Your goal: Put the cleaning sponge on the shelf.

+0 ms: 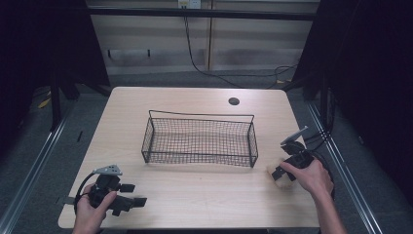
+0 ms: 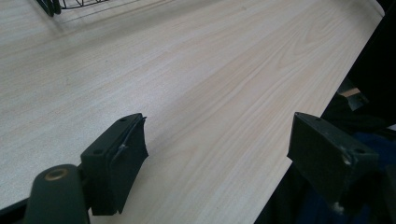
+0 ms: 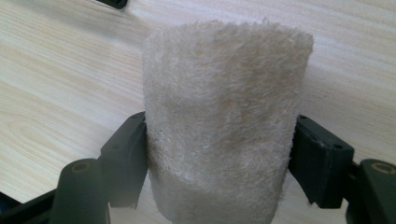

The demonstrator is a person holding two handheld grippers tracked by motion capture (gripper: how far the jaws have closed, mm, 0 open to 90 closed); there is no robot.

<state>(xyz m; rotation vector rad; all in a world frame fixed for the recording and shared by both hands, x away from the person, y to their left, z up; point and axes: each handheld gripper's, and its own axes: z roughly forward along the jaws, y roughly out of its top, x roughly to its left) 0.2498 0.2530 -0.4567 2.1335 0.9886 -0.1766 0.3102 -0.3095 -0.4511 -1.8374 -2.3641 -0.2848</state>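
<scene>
Your tabletop [image 1: 195, 187] carries a wire basket [image 1: 199, 139] between and beyond both tongs, and a fuzzy roll [image 3: 224, 116] at your right tongs [image 1: 278, 174].

This looks like a lab or a test room for recordings. A plain wooden tabletop [image 1: 195, 195] stands between black curtains [image 1: 370, 73], with metal rails [image 1: 34, 161] on the grey floor at both sides. A cable [image 1: 195, 58] hangs from a socket [image 1: 189, 4] on the bare wall behind.
</scene>
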